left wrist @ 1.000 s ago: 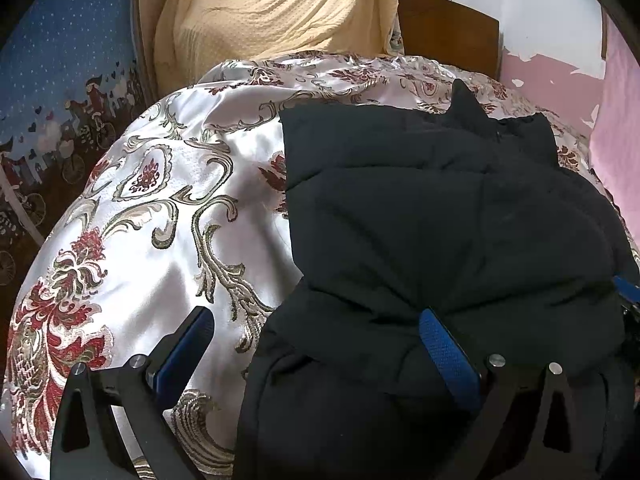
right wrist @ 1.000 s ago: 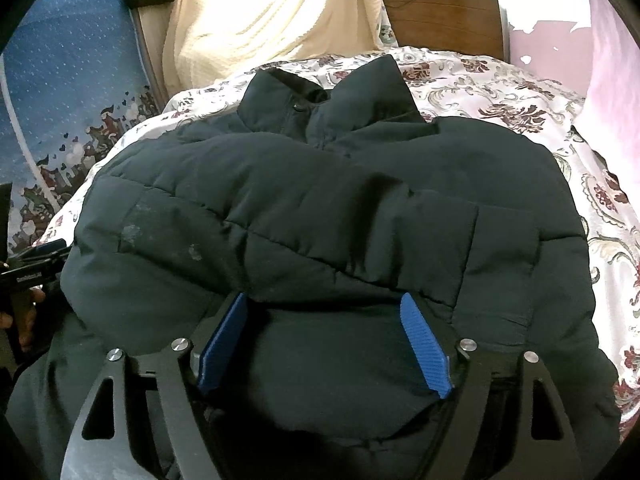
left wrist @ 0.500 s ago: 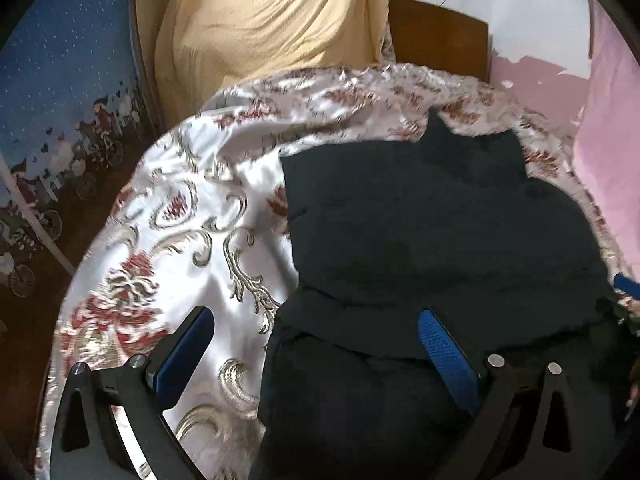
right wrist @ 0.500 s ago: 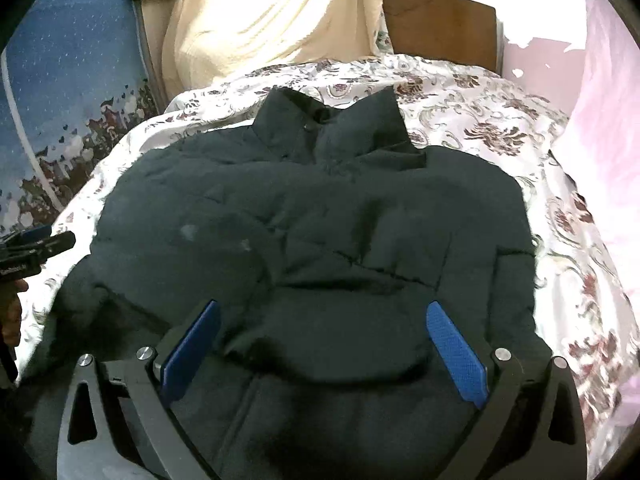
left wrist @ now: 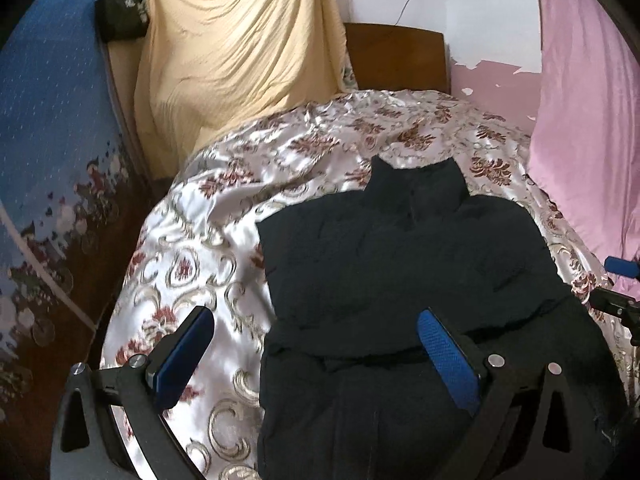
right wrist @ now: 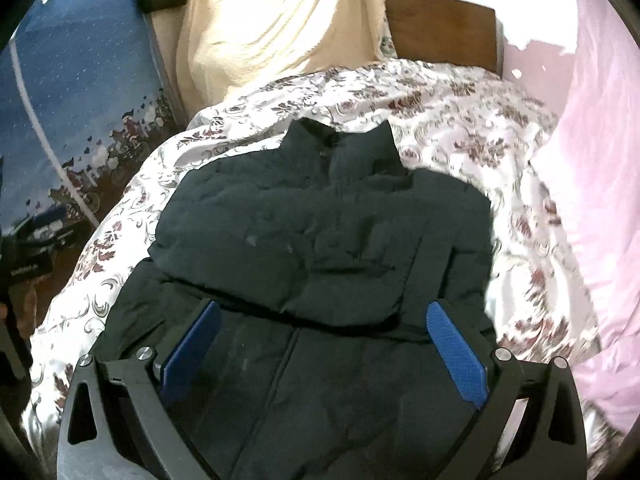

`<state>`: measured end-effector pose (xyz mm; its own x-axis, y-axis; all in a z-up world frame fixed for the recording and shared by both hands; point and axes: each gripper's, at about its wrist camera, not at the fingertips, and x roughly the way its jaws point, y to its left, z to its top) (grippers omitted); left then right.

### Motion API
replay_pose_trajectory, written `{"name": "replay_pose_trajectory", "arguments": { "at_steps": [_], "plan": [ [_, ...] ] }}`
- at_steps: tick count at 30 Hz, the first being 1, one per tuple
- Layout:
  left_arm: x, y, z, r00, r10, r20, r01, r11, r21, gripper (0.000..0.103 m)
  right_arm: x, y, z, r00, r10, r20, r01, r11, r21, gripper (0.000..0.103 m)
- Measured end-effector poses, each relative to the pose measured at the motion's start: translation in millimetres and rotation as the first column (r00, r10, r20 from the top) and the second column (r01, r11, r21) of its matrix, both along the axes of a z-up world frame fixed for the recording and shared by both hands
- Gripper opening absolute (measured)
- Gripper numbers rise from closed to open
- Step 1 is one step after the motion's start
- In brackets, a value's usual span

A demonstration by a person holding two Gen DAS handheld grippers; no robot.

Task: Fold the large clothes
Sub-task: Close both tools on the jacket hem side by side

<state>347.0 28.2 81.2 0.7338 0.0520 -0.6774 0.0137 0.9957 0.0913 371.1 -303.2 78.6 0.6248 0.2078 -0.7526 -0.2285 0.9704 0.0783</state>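
Note:
A black padded jacket lies on the bed, collar toward the headboard, with its sleeves folded across its front. My left gripper hangs open above the jacket's left edge, one blue pad over the bedspread and the other over the jacket. In the right wrist view, my right gripper stands open above the jacket's lower half, nothing between its blue pads. The right gripper's tip shows at the right edge of the left wrist view.
The bed wears a shiny floral bedspread. A wooden headboard stands at the back, with a yellow cloth draped beside it. A pink sheet hangs on the right, a blue patterned curtain on the left.
Both grippers have risen and drawn back from the jacket, which now looks smaller. The right gripper's jaws have spread wider and let go of the fabric they were pressing.

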Motion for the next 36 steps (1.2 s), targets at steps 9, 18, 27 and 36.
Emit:
{"name": "replay_pose_trajectory", "arguments": {
  "at_steps": [9,18,27,36],
  "plan": [
    [75.5,-12.3,6.6,0.999,-0.052,-0.008,0.052,0.998,0.025,0.103,61.2,12.4,22.6,0.996,0.055,0.063,-0.048,0.992,-0.118,0.101],
    [215.3,-14.1,-25.8,0.991,-0.134,-0.029,0.127,0.974,-0.188,0.103,199.6,6.2,-13.3,0.999,-0.03,0.031,0.031,0.999,-0.022,0.101],
    [324.7,-24.9,-85.5,0.991,-0.06,-0.121,0.015,0.94,-0.341,0.103,304.0,2.9,-65.6,0.975,-0.219,-0.04,0.222,0.968,0.119,0.101],
    [344.7,-49.8,-115.7,0.991,-0.034,-0.128,0.006,0.977,-0.211,0.102,341.4,-2.2,-112.9,0.945,-0.312,-0.099,0.324,0.935,0.147,0.095]
  ]
}}
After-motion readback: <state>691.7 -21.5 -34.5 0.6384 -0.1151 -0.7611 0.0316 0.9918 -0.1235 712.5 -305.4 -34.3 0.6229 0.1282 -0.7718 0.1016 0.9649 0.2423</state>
